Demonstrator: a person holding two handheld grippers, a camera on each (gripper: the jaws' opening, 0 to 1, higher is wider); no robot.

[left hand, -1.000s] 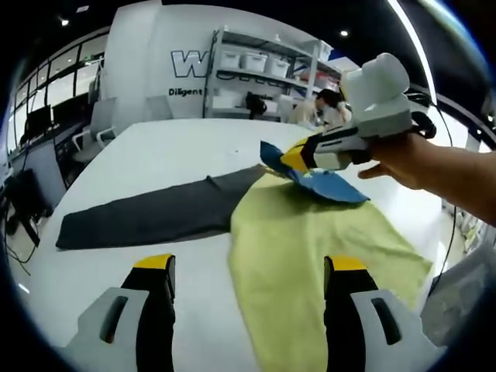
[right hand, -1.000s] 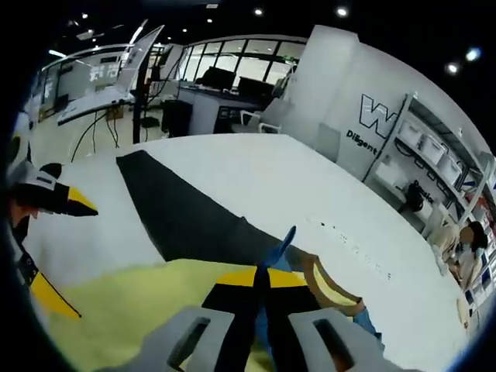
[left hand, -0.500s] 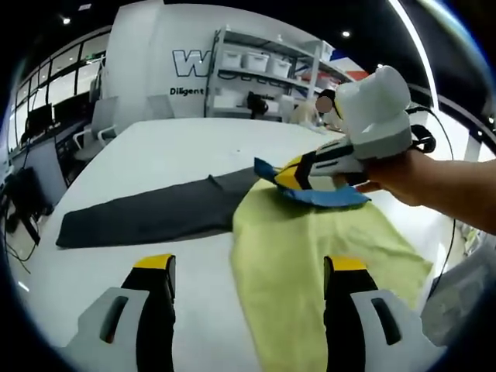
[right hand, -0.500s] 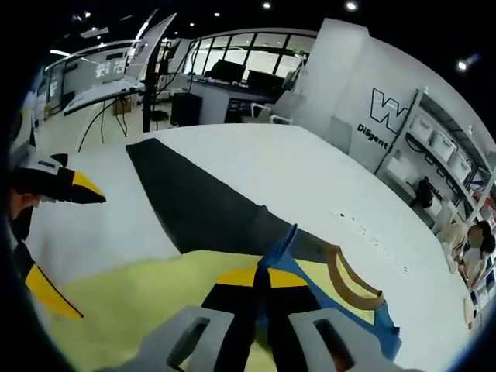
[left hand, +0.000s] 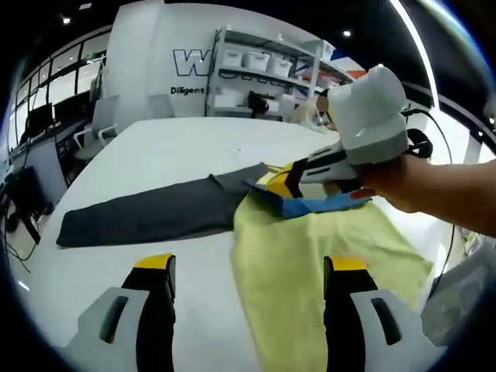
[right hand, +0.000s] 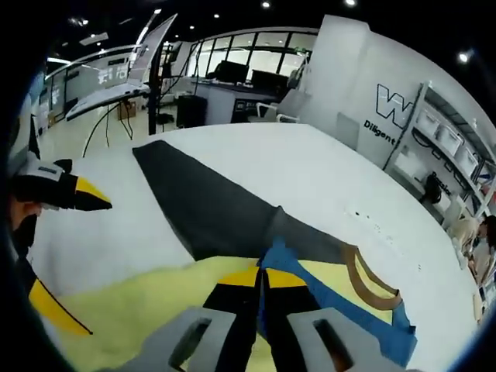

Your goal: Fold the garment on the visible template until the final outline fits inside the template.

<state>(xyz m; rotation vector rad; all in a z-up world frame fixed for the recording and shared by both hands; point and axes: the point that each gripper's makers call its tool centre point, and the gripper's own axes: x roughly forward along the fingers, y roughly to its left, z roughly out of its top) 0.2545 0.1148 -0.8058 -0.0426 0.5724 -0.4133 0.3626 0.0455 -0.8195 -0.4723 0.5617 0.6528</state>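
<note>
On white table (left hand: 178,147): yellow garment (left hand: 310,256), blue edge pinched in right gripper (right hand: 260,280) jaws, left gripper (left hand: 248,267) jaws apart.

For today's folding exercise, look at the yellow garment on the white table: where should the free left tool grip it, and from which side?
Grip the yellow garment at its near edge, the bare stretch between the left tool's open jaws. Come in low from the near side: the cloth lies flat there, while the right tool holds the blue collar at the far end. This is a judgement.
</note>
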